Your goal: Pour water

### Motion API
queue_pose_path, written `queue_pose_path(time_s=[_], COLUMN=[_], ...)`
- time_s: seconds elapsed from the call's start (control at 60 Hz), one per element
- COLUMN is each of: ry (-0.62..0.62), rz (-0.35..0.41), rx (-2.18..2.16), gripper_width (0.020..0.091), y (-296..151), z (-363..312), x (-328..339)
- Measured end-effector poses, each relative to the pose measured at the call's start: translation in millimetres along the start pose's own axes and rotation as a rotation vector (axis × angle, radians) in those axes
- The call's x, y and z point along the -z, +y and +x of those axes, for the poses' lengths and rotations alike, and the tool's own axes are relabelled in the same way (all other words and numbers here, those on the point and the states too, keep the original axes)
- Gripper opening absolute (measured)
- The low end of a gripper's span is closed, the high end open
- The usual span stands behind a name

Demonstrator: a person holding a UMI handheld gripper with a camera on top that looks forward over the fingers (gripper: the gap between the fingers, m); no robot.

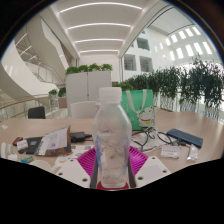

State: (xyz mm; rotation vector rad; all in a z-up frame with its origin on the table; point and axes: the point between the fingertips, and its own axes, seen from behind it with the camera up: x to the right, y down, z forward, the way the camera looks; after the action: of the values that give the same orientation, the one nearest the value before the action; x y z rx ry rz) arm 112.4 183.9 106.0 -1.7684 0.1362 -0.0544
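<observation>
A clear plastic water bottle [112, 138] with a white cap stands upright between my gripper's [112, 176] two fingers. Both magenta pads [88, 162] press against its lower sides, so the gripper is shut on the bottle. The bottle hides the table straight ahead of the fingers. No cup or other vessel for the water shows in this view.
Beyond the bottle lies a cluttered wooden table [40, 126] with a green tote bag [138, 106], a black case [185, 137], papers and cables [50, 142]. White planters with green plants [88, 82] stand behind it in a bright atrium.
</observation>
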Motion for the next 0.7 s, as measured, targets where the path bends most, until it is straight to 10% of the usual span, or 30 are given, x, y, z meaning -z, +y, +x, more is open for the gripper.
queue_pose_path(time_s=[0.283,0.4,0.517,0.7], ry=[-0.009,0.0,-0.015,-0.021], rz=[-0.068,-0.125,-0.185,-0.234], rx=[0.041,-0.003,-0.013,-0.021], gripper_width=[0.0448,0.0554,0.0856,0.0835], y=[44,52,49,42], z=[-11,-4,-11,-27], x=[-5,1,30,107])
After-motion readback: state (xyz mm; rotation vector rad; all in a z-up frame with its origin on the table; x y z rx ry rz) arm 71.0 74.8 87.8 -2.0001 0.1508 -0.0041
